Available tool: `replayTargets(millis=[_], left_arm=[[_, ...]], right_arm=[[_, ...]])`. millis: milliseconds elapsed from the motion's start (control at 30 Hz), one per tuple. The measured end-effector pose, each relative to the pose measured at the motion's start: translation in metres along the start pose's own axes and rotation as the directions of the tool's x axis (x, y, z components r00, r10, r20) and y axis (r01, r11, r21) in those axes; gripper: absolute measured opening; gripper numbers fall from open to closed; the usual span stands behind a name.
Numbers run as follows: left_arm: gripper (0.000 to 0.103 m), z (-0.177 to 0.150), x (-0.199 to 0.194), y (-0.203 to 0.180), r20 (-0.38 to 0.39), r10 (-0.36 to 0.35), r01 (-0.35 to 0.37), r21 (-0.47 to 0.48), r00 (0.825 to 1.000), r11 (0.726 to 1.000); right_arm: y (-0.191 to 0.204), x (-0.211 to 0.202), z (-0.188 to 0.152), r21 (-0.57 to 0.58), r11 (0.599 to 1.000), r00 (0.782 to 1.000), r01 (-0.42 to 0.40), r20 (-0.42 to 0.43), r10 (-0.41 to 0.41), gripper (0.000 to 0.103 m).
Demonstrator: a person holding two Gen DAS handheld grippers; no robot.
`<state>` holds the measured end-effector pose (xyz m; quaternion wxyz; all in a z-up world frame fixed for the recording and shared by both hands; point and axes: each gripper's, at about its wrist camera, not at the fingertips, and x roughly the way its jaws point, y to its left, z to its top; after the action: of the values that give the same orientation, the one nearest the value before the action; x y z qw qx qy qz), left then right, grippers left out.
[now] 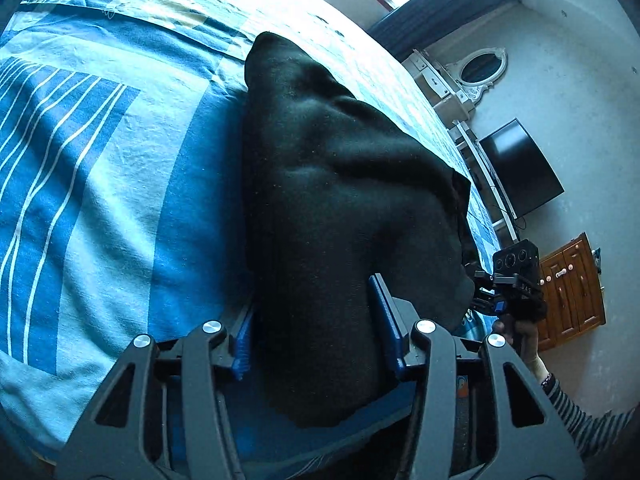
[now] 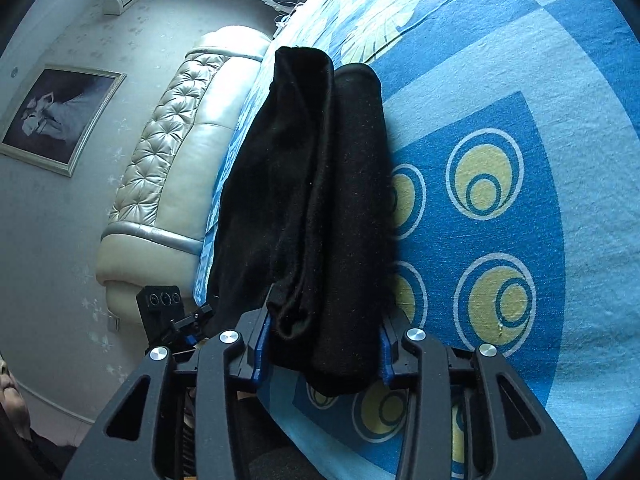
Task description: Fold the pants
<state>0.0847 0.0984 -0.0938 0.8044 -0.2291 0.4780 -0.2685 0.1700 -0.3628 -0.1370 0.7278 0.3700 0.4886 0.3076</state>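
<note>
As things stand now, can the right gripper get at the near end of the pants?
Probably yes. The pants already lie between the right gripper fingers on the bed, and nothing stands in the way. Whether the pads press is hard to tell.

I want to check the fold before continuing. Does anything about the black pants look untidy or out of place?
Yes. The black pants are not flat on the bed sheet: the upper layer bunches into a thick ridge, and in the left wrist view the cloth bulges unevenly.

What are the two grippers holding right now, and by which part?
Both hold the black pants: the left gripper and the right gripper each have their jaws around a near-edge bunch of the folded fabric on the bed.
</note>
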Motion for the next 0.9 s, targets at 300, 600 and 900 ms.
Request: replayTargets(millis=[300,600,900], left_arm=[[0.052,0.000,-0.002,0.003,-0.003,-0.009,0.009,-0.006,1.000,1.000],[0.091,0.001,0.001,-0.006,0.006,-0.016,0.016,0.006,1.000,1.000],[0.098,-0.006,0.006,-0.034,-0.002,0.224,-0.224,0.058,0.974,0.973]], right_arm=[[-0.006,-0.003,-0.002,-0.001,1.000,1.000,-0.012,0.017,0.012,0.040],[-0.008,-0.009,-0.005,0.018,0.999,0.998,-0.047,0.052,0.046,0.049],[-0.011,-0.027,-0.018,0.054,0.995,0.991,-0.085,0.111,0.079,0.064]])
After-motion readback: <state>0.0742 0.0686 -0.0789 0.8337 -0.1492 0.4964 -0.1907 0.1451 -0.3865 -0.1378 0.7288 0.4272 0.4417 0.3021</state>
